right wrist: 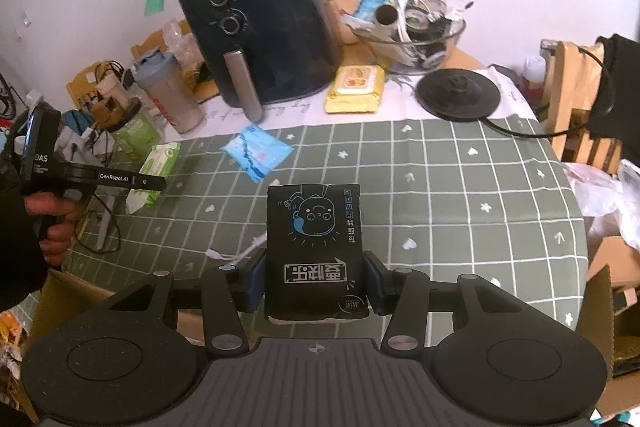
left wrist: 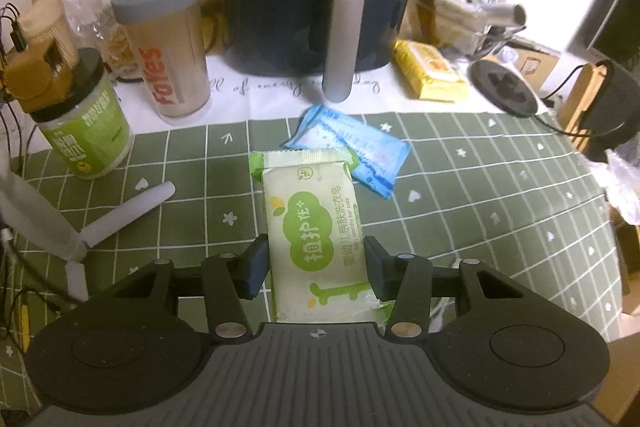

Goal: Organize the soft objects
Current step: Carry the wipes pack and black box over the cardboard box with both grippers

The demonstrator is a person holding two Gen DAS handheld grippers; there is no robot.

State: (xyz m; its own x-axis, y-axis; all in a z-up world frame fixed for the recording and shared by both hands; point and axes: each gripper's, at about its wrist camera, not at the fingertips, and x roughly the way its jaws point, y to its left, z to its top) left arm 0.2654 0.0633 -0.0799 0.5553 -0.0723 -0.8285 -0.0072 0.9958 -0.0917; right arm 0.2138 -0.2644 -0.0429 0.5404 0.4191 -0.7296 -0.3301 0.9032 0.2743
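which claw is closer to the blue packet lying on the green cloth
Left. The left claw, shut on the green soap pack, sits just short of the blue packet. The right claw, holding the black tissue pack, is farther back.

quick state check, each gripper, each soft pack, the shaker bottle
left gripper: shut on the soap pack
soap pack: held, sealed
right gripper: shut on the black tissue pack
black tissue pack: held
blue packet: lying flat on the tablecloth
shaker bottle: upright, lid on
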